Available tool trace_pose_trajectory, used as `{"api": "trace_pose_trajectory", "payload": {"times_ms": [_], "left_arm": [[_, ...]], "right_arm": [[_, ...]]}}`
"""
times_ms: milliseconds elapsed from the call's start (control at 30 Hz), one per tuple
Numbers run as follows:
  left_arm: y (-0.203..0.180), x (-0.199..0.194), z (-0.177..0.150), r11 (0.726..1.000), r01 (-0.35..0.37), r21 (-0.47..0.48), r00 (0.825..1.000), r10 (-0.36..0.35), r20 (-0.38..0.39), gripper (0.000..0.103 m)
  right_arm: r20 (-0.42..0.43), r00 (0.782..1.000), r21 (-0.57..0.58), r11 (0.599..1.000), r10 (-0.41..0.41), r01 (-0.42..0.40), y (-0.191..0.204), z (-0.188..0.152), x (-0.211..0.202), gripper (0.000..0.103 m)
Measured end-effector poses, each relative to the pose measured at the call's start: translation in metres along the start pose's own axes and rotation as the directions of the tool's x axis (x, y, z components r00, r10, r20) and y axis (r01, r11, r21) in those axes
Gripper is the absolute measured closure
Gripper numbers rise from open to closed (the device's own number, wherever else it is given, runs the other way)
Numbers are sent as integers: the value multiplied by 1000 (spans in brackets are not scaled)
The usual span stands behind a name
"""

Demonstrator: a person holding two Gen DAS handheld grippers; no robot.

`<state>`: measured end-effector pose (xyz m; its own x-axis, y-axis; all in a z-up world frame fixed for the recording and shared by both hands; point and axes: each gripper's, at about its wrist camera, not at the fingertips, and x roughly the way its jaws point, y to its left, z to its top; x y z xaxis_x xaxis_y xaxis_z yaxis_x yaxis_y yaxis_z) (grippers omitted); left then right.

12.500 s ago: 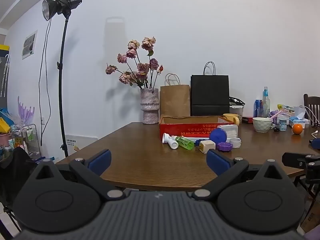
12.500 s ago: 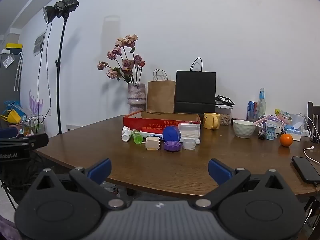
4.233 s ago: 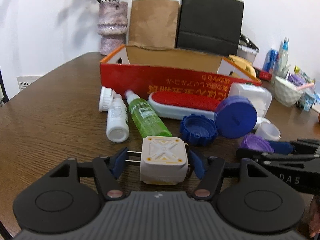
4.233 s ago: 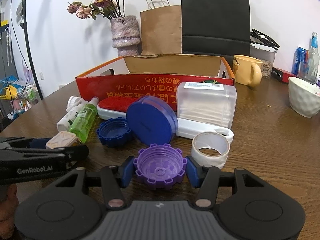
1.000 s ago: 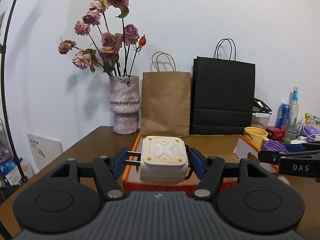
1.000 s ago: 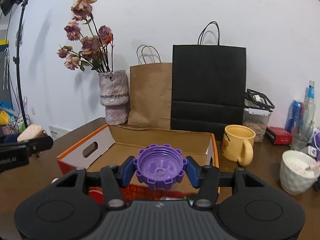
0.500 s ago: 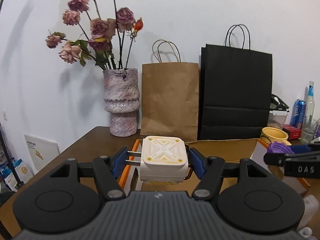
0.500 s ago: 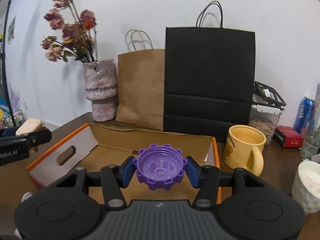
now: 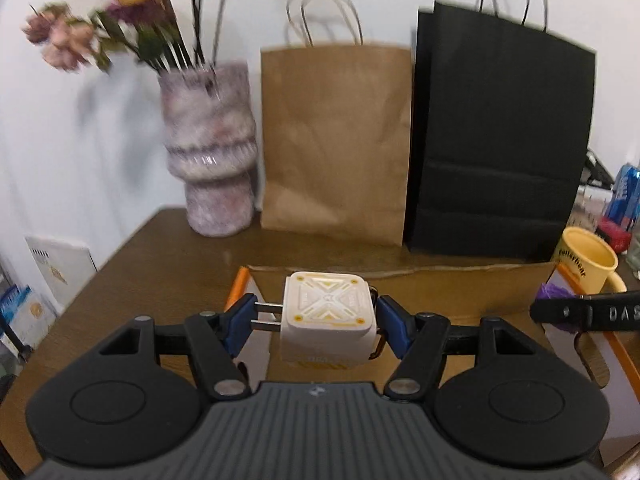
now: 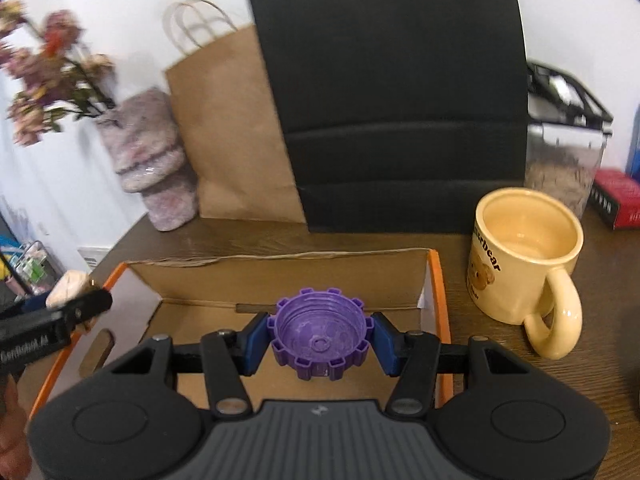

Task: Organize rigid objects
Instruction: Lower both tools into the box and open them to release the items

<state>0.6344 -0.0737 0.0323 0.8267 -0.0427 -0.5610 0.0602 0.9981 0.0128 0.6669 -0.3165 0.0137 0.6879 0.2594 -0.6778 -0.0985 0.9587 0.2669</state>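
My left gripper [image 9: 316, 322] is shut on a white cube-shaped plug adapter [image 9: 328, 322], its two metal prongs pointing at the left pad. It hangs over the left end of the open cardboard box [image 9: 460, 286] with orange edges. My right gripper [image 10: 320, 338] is shut on a purple ridged cap [image 10: 320, 336], open side up, above the box's brown floor [image 10: 208, 320]. The left gripper [image 10: 80, 300] with the adapter [image 10: 66, 282] shows at the left of the right wrist view. The right gripper [image 9: 560, 312] with the purple cap [image 9: 552, 294] shows at the right of the left wrist view.
Behind the box stand a brown paper bag [image 9: 336, 140], a black paper bag [image 9: 500, 148] and a vase of dried roses [image 9: 212, 168]. A yellow mug [image 10: 524, 256] sits right of the box, with a clear container [image 10: 564, 152] and a red packet [image 10: 618, 200] beyond it.
Both grippers have moved forward over the box and tilted downward, each still holding its object. The bags and vase now loom closer; the box floor lies below the right gripper.
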Motion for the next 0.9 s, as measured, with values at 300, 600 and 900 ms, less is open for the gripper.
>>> {"api": "trace_pose_trajectory", "payload": {"times_ms": [300, 600, 900], "left_arm": [[-7, 55, 4, 998, -23, 61, 984, 33, -177, 36], [-9, 78, -2, 994, -7, 111, 969, 35, -246, 32], [6, 54, 10, 998, 13, 67, 968, 4, -253, 27]], "right_arm": [[-177, 970, -142, 980, -165, 140, 19, 17, 54, 49], [-203, 932, -306, 924, -300, 231, 43, 10, 79, 47], [-201, 945, -264, 943, -260, 203, 37, 16, 51, 46]]}}
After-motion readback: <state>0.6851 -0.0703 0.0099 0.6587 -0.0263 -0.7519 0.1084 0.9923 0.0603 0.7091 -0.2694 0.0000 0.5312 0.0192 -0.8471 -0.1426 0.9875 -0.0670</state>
